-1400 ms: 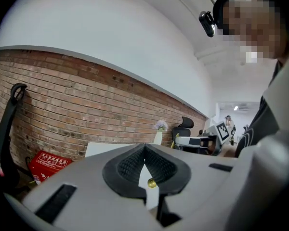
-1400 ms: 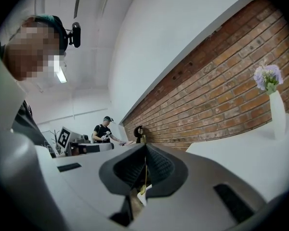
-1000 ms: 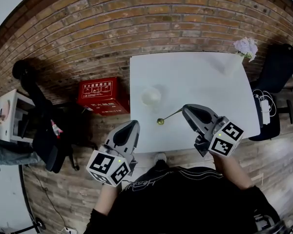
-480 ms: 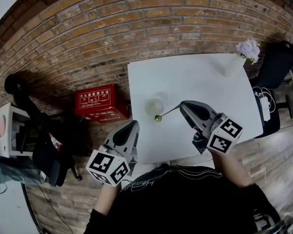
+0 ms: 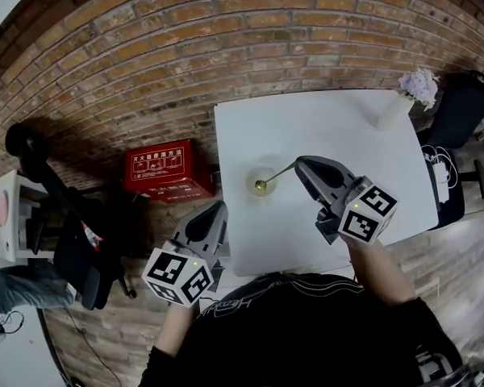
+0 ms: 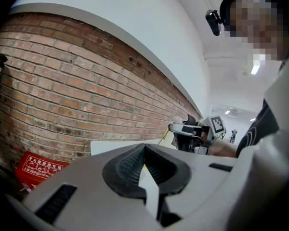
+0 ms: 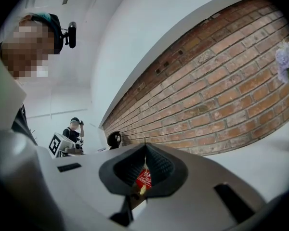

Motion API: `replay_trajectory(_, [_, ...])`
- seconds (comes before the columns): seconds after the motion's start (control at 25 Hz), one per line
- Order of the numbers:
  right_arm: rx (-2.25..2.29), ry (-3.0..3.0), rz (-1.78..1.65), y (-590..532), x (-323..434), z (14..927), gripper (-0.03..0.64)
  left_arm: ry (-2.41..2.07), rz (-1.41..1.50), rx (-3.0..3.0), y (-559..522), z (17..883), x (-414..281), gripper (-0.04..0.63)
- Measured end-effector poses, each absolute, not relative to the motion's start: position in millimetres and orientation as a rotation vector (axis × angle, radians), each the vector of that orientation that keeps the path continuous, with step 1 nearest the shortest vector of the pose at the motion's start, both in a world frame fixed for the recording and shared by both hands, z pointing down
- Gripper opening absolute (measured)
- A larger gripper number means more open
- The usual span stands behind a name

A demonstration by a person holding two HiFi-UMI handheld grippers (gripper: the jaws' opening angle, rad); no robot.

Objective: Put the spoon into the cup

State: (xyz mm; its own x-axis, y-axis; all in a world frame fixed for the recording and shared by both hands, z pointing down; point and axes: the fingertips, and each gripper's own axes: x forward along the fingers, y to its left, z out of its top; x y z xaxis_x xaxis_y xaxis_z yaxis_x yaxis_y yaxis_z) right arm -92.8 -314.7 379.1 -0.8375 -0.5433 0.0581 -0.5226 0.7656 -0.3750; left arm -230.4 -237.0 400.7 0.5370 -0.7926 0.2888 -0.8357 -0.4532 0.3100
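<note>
A pale, clear cup (image 5: 260,179) stands near the left edge of the white table (image 5: 339,127). My right gripper (image 5: 299,166) is shut on the handle end of a gold spoon (image 5: 274,176). The spoon's bowl lies over the cup's mouth; whether it is inside I cannot tell. In the right gripper view a bit of the gold spoon (image 7: 142,188) shows between the closed jaws of the right gripper (image 7: 145,146). My left gripper (image 5: 219,209) hangs off the table's near left corner, shut and empty. From the left gripper (image 6: 144,146), the right gripper (image 6: 191,129) is seen over the table.
A red box (image 5: 160,170) lies on the brick floor left of the table. A white vase with pale flowers (image 5: 411,91) stands at the table's far right corner. Dark chairs and bags sit at left (image 5: 73,232) and right (image 5: 468,103).
My right gripper has carried the spoon away from me and leftward, so its bowl went from the bare tabletop near the cup to over the cup's mouth. The left gripper shifted slightly.
</note>
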Motion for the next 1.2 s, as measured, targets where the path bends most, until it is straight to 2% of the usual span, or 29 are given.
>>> replay_trajectory(1.2, [-0.923,3.025,-0.852,-349.5,-129.9,516.9,-0.002,-1.298,0.173,2.271,-254.1,449.6,-254.2,0.003])
